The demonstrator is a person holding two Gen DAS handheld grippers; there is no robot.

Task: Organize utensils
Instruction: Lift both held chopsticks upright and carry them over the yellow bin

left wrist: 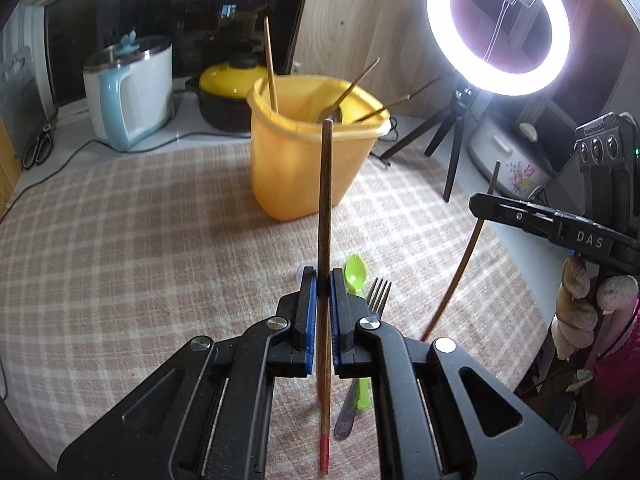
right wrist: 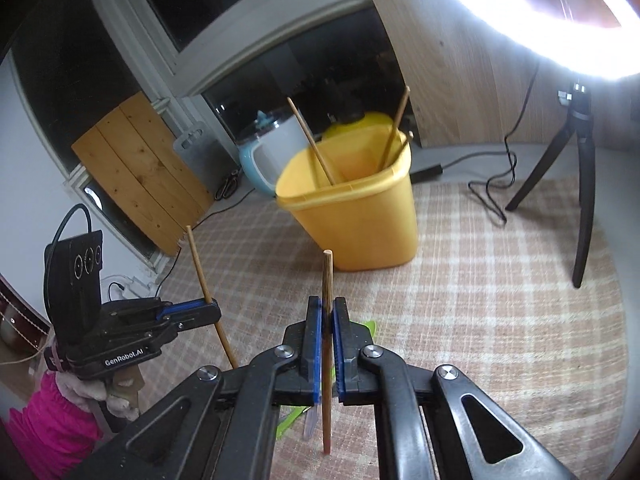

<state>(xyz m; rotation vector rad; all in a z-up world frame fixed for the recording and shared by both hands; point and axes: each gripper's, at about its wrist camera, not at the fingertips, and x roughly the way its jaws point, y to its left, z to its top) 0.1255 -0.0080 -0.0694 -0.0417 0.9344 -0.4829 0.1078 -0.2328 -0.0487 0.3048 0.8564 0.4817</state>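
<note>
My left gripper [left wrist: 323,276] is shut on a brown chopstick [left wrist: 325,208] with a red end, held upright above the checked cloth. My right gripper [right wrist: 327,304] is shut on another wooden chopstick [right wrist: 327,280], also upright; it shows in the left wrist view [left wrist: 474,200] at the right. A yellow plastic bin [left wrist: 308,160] stands ahead of both grippers and holds several chopsticks; it also shows in the right wrist view [right wrist: 356,216]. A green plastic spoon [left wrist: 355,274] and a metal fork [left wrist: 378,292] lie on the cloth under my left gripper.
A white and blue kettle [left wrist: 132,96] and a yellow-lidded black pot [left wrist: 228,92] stand behind the bin. A ring light [left wrist: 498,24] on a black tripod [left wrist: 452,140] stands at the right, its cable [right wrist: 496,184] trailing on the cloth. Scissors [left wrist: 38,148] lie at far left.
</note>
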